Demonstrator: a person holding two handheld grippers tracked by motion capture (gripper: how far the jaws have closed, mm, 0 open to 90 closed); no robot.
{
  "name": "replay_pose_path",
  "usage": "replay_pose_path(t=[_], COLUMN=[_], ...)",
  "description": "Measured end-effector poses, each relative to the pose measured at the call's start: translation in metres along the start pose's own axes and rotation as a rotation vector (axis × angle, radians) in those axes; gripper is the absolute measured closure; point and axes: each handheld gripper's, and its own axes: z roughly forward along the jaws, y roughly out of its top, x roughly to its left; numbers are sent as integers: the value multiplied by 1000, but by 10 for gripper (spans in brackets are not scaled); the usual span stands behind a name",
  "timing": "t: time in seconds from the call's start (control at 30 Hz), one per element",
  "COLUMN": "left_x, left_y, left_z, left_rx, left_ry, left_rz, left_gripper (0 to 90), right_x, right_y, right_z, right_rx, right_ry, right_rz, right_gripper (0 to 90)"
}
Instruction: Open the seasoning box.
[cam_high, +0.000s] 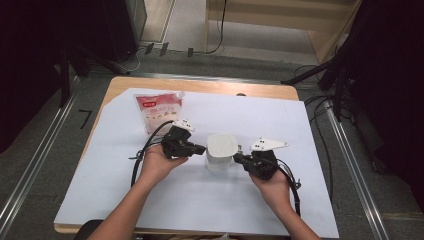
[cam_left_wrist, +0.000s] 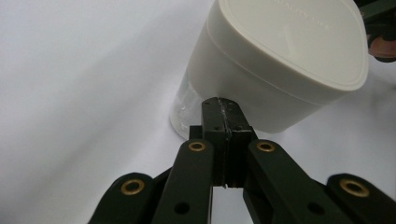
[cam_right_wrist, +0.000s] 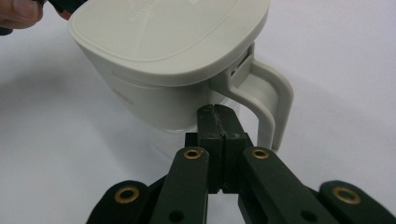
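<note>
Jaws on both grippers are pressed together with nothing between them: the left gripper (cam_high: 202, 148) points at the white lidded container (cam_high: 221, 152) from one side, the right gripper (cam_high: 237, 158) from the other, by its handle (cam_right_wrist: 268, 100). It stands upright mid-desk (cam_high: 280, 120), a red-and-white pouch (cam_high: 158, 110) lying farther back.

light: bright, even overhead | shadows: soft | close-ups: slightly blurred

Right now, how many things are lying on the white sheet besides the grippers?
2: a white lidded jug stands mid-sheet between the grippers, and a red-and-white pouch lies at the far left. None looks hidden.
</note>
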Motion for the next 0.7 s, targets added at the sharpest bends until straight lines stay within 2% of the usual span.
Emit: replay_pose_path(t=[0.07, 0.17, 0.37, 0.43, 0.47, 0.5, 0.53, 0.57, 0.63, 0.7], left_x=[0, 3, 7, 8, 8, 8, 7, 6, 5, 4], left_y=[2, 5, 7, 7, 7, 7, 7, 6, 5, 5], left_z=[1, 3, 4, 0, -2, -5, -6, -7, -9, -10], left_rx=[0, -7, -23, -40, -46, -45, -47, -43, -28, -8], left_ry=[11, 3, -14, 12, 9, 3, 4, 4, -6, -40], left_rz=[7, -4, 25, 45, 57, 68, 73, 82, 106, 107], left_gripper=[900, 900, 900, 826, 756, 721, 638, 638, 568, 516], right_x=[0, 1, 1, 2, 3, 3, 3, 3, 2, 1], right_y=[0, -1, -1, 0, 1, 1, 3, 3, 4, 6], right_z=[0, -1, -2, -5, -7, -9, -15, -15, -21, -27], right_rx=[2, 14, 15, 17, 13, 11, 7, 7, 1, -4], right_ry=[2, 4, 11, 8, 14, 21, 18, 18, 21, 23], right_rz=[3, 1, -12, -20, -15, -14, -19, -19, -14, -11], right_gripper=[900, 900, 900, 900, 900, 900, 900, 900, 900, 900])
